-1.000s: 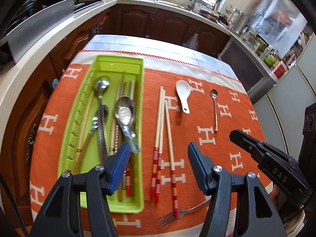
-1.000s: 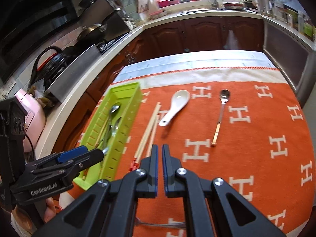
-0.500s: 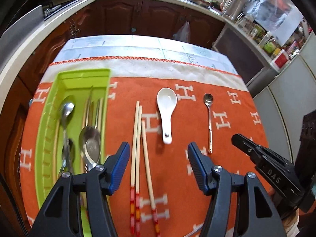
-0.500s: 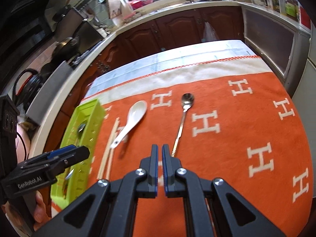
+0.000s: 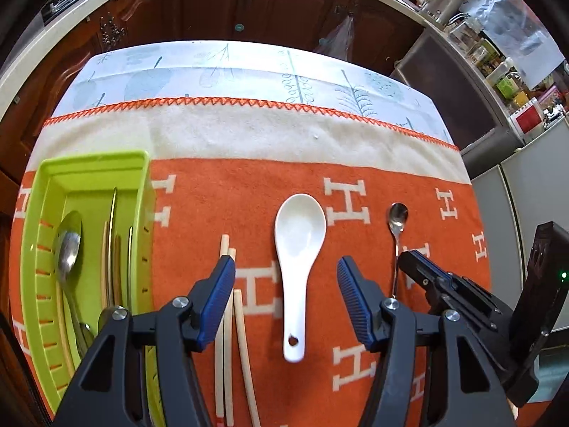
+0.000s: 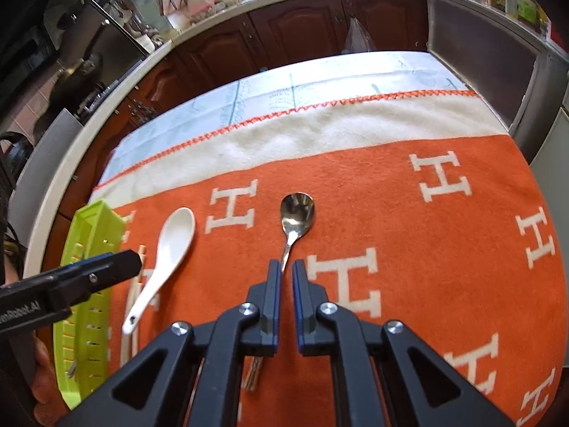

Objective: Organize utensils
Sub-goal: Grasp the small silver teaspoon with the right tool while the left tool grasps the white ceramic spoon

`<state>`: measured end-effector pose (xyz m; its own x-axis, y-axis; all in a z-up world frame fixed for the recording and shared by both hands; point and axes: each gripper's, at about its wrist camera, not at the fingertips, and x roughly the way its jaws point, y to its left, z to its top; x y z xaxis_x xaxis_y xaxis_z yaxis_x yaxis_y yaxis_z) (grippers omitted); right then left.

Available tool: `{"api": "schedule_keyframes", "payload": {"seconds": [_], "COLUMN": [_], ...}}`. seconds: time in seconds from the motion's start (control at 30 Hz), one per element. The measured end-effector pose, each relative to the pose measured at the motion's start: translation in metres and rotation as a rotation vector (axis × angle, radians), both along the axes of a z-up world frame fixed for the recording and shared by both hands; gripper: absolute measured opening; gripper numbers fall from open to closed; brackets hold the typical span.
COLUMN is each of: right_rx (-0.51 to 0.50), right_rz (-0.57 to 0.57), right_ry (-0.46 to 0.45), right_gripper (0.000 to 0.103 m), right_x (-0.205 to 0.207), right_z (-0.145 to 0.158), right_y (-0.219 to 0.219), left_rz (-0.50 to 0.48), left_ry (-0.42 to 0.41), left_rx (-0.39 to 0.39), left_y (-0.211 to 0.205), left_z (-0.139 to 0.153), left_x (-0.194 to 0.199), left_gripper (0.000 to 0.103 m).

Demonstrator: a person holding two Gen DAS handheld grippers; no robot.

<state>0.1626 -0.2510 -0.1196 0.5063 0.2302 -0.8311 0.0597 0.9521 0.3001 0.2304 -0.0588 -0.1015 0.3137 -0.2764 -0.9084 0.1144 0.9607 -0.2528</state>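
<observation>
A white ceramic spoon (image 5: 298, 249) lies on the orange cloth, its handle between the fingers of my open left gripper (image 5: 286, 281), which hovers above it. It also shows in the right wrist view (image 6: 167, 249). A small metal spoon (image 6: 296, 213) lies to its right; my right gripper (image 6: 286, 274) is over its handle with the jaws a narrow gap apart and nothing held. The metal spoon shows in the left wrist view (image 5: 397, 224) too. Wooden chopsticks (image 5: 231, 338) lie beside the green tray (image 5: 142, 192), which holds spoons and chopsticks.
The orange cloth with white H letters (image 6: 426, 249) covers the table; a cream band and a pale patterned cloth (image 5: 249, 71) lie at the far edge. Dark wooden cabinets (image 6: 320, 25) and a counter stand behind. The right gripper's body (image 5: 462, 299) sits at the right.
Both grippers have moved forward and lower over the table. The left one has shifted right from the tray to the white spoon. The right one has reached the metal spoon and parted slightly.
</observation>
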Motion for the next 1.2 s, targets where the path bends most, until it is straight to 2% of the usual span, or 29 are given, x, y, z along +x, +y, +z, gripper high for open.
{"api": "schedule_keyframes", "payload": {"seconds": [0.13,0.27,0.4,0.5,0.57,0.77,0.9,1.03,1.2], "right_rx": [-0.006,-0.072,-0.111,-0.127,-0.097,0.032,0.052,0.063,0.084], "right_rz": [0.008,0.028,0.034,0.033,0.024,-0.003,0.003,0.012,0.011], "right_ry": [0.01,-0.005,-0.017,-0.019,-0.015,-0.009,-0.011,-0.014,-0.016], "right_gripper": [0.011,0.013,0.013,0.007,0.003,0.003,0.003,0.003,0.003], "right_x": [0.004,0.004,0.002,-0.001,-0.004,-0.016,-0.022,-0.028,-0.03], "right_z": [-0.005,-0.004,-0.005,-0.004,-0.005,-0.008,-0.009,-0.009,-0.011], "right_y": [0.004,0.016,0.022,0.021,0.016,-0.002,-0.004,-0.003,-0.004], "left_rz": [0.01,0.009,0.003,-0.005,-0.009,0.002,0.001,-0.015,-0.024], "left_ry": [0.011,0.023,0.027,0.031,0.036,0.034,0.024,0.011,-0.001], "left_rx": [0.008,0.015,0.019,0.019,0.02,0.038,0.043,0.052,0.054], "left_y": [-0.001,0.0,0.0,-0.001,-0.003,-0.007,-0.01,-0.014,-0.017], "left_z": [-0.006,-0.013,-0.016,-0.019,-0.022,-0.03,-0.032,-0.032,-0.033], "left_x": [0.008,0.01,0.011,0.012,0.015,0.022,0.024,0.027,0.031], "left_gripper": [0.058,0.058,0.058,0.058,0.058,0.054,0.052,0.046,0.045]}}
